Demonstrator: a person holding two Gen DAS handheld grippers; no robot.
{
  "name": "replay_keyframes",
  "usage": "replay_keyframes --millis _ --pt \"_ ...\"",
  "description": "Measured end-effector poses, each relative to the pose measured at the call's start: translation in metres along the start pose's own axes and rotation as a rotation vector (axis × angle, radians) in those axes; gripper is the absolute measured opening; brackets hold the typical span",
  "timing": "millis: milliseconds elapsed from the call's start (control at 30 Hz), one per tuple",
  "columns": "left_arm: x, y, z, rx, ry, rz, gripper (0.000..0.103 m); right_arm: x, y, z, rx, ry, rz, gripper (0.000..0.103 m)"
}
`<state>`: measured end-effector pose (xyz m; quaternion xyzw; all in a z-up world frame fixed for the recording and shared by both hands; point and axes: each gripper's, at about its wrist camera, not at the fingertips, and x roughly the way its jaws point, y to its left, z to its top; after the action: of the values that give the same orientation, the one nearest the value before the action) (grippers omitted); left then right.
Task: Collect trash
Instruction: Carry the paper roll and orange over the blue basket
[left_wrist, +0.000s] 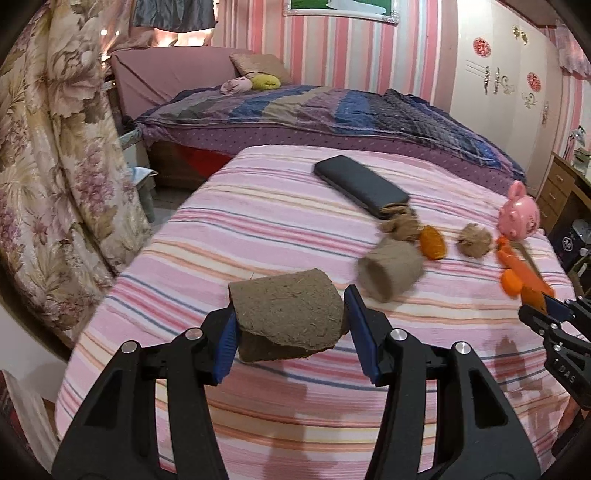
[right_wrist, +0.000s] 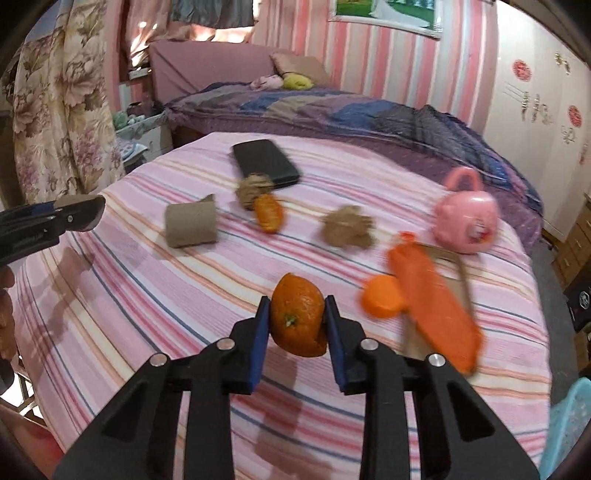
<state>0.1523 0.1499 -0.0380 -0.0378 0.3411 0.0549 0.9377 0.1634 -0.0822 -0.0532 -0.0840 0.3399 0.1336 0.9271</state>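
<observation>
Gripping, left: left gripper clamped on a flattened brown cardboard tube, blue pads pressed to both its ends, lifted clear of the striped cloth.
Gripping, right: right gripper closed on an orange peel, stem scar facing the camera, held above the cloth.
Nearest trash: second cardboard roll lying on its side on the cloth, beyond the held tube and apart from it.
Further trash: crumpled brown paper wad touching the near end of a black phone; small peel piece just beside that wad; another brown wad lying alone between the peel piece and the toy.
Right side of cloth: orange plastic tool with a round orange cap beside it, blurred; pink toy with a handle, upright, behind the tool.
Far right corner: light blue basket at the table edge, only partly in view.
Background: bed with a purple and blue quilt, floral curtain at left, pink striped wall.
</observation>
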Motion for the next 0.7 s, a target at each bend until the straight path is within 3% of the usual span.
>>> replay_keyframes --millis 367,700 --pt "-0.01 -0.078 -0.002 0.023 -0.019 -0.103 0.052 -0.047 -0.091 -0.04 0.113 -0.017 -0.102 0.03" --pt "-0.012 -0.129 -0.021 0.15 -0.019 -0.076 0.052 -0.056 -0.139 -0.059 0.182 -0.04 -0.103 0.03"
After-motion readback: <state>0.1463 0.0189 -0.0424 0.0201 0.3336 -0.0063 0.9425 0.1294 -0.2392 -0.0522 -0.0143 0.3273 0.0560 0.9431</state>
